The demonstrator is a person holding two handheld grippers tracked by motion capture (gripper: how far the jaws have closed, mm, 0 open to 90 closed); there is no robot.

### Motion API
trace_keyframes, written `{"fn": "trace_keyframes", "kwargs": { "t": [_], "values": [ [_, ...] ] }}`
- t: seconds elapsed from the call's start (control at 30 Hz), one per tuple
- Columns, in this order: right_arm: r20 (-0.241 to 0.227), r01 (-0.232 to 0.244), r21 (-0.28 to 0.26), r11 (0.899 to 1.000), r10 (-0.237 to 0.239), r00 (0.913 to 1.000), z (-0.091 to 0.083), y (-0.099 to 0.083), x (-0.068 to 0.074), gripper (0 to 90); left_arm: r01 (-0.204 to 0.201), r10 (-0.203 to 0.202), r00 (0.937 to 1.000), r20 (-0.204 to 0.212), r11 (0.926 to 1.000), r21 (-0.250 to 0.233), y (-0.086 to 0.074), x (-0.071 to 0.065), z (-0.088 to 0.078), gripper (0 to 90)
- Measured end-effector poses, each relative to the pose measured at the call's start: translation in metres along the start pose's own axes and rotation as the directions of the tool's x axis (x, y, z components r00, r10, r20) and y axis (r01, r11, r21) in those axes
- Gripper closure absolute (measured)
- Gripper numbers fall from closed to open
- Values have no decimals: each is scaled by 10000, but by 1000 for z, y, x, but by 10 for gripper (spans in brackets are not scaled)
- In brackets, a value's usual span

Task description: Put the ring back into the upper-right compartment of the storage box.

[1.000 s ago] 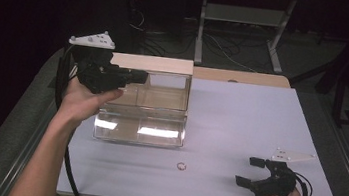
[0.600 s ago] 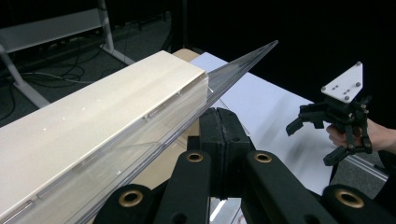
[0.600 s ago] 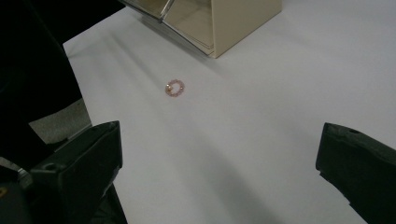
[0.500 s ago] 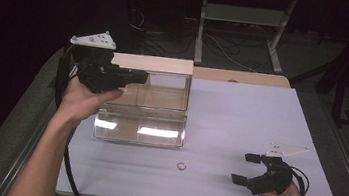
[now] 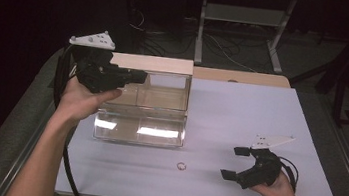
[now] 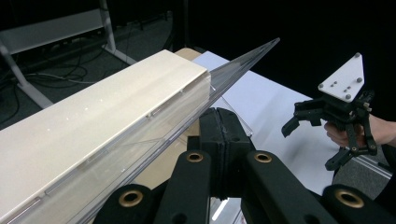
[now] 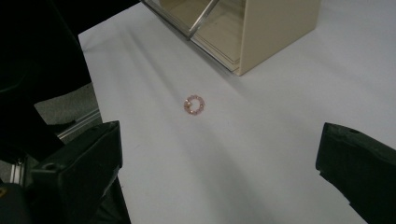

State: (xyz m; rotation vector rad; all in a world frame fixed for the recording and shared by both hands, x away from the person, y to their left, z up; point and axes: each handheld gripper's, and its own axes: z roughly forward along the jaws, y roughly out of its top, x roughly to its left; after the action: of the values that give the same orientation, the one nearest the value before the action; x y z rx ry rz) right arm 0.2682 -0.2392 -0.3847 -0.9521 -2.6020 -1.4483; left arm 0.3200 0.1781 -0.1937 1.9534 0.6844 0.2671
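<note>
jaws of the left gripper (image 5: pixel 132 76) are pressed together on the clear lid (image 6: pixel 233 65) of the box (image 5: pixel 142 101), pinching its edge and holding it raised over the cream top strip. box sits toward the left of the white table (image 5: pixel 261 113). right gripper (image 5: pixel 235 162) hovers low over the table near the front right, its jaws spread wide with nothing between them. beaded ring (image 5: pixel 182 166) lies flat on the table just in front of the box, apart from it, with the right gripper's jaws pointed toward it.
</note>
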Motion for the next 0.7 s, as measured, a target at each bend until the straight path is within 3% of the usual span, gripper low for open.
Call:
{"fn": "trace_keyframes", "kwargs": {
  "t": [0.7],
  "values": [
    [-675,794,877,9930,-736,9950,43,27,14,2,-53,53,10000,-34,9999,-96,-1,1,-1,891]
  ]
}}
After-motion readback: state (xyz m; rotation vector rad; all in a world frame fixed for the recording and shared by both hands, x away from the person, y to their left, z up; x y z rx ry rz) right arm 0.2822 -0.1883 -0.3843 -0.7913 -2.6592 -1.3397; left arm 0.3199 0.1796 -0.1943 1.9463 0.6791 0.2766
